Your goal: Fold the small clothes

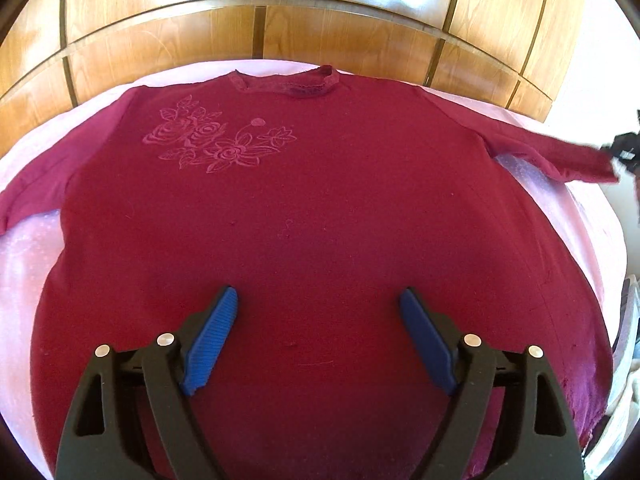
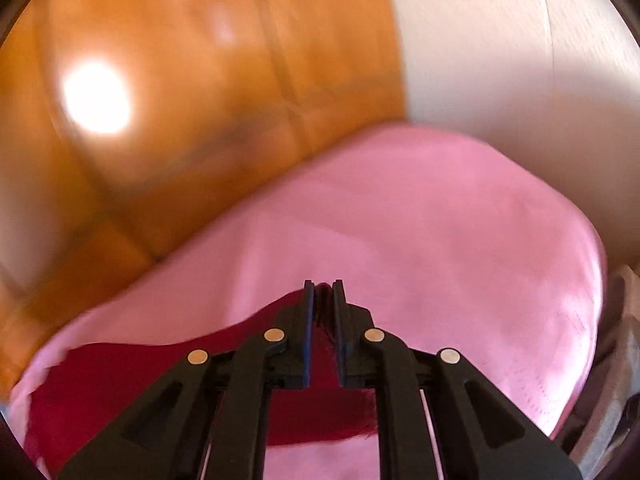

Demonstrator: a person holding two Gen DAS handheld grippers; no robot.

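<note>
One dark red shirt (image 1: 320,208) with two long sleeves and one flower picture (image 1: 218,140). One pink sheet (image 2: 440,232). Two hand-held grippers: left hand-held gripper (image 1: 318,304), right hand-held gripper (image 2: 322,292). One wooden wall (image 1: 256,20) behind.

Dark red long-sleeved top (image 1: 320,208), flat, front up, floral embossing (image 1: 218,142) on chest, sleeves spread
</note>
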